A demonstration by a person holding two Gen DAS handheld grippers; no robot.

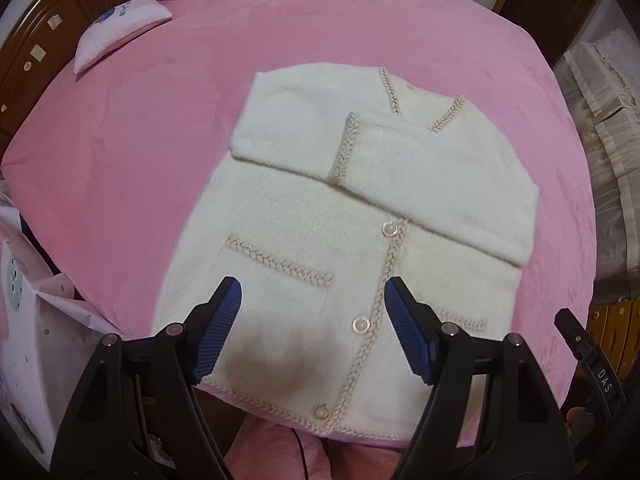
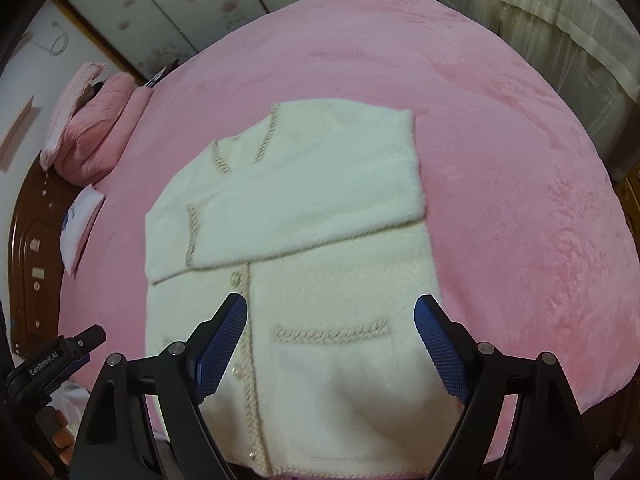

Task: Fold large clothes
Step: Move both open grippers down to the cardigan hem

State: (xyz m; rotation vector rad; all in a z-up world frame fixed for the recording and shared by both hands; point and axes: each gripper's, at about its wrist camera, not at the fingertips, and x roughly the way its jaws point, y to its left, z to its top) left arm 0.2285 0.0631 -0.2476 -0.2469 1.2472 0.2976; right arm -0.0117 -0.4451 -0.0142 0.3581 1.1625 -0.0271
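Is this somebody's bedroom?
Most likely a bedroom: a white cardigan lies on a bed's pink blanket, with a small pillow beside a wooden headboard.

The cardigan (image 2: 304,240) looks blurred in the right wrist view. Its hem is hidden behind the right gripper (image 2: 332,346) fingers (image 2: 440,344). The small pillow (image 2: 80,228) print can't be read.

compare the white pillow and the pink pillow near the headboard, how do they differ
The white pillow is pale with a blue print; the pink pillow is plain pink. The white one looks smaller and flatter and lies on the pink blanket; the pink one looks plumper and sits farther back, with a lighter pink fold of fabric against it. Both sit at the headboard end, clear of the cardigan.
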